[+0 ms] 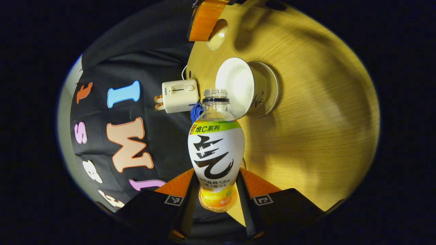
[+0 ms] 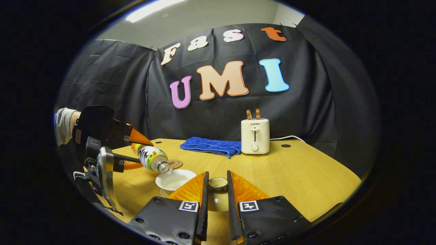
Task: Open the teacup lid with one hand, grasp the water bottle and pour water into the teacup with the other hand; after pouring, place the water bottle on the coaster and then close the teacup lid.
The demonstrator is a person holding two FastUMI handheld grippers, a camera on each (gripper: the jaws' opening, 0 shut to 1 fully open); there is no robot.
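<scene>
In the left gripper view my left gripper (image 1: pixel 216 174) is shut on a labelled water bottle (image 1: pixel 216 149) with no cap. The bottle lies tilted almost flat, its mouth at the rim of the white teacup (image 1: pixel 235 86) on its saucer (image 1: pixel 269 89). The right gripper view shows the same bottle (image 2: pixel 151 159) held by the left gripper (image 2: pixel 144 154), mouth over the open teacup (image 2: pixel 175 179). My right gripper (image 2: pixel 217 175) is shut on the small teacup lid (image 2: pixel 218 185), held beside the cup. A round brown coaster (image 2: pixel 176 164) lies just behind the bottle's mouth.
A cream toaster (image 2: pixel 255 136) stands at the back of the wooden table (image 2: pixel 299 173), with a folded blue towel (image 2: pixel 211 146) to its left. A sleeved hand (image 2: pixel 64 124) holds the left gripper. The table's right half is bare wood.
</scene>
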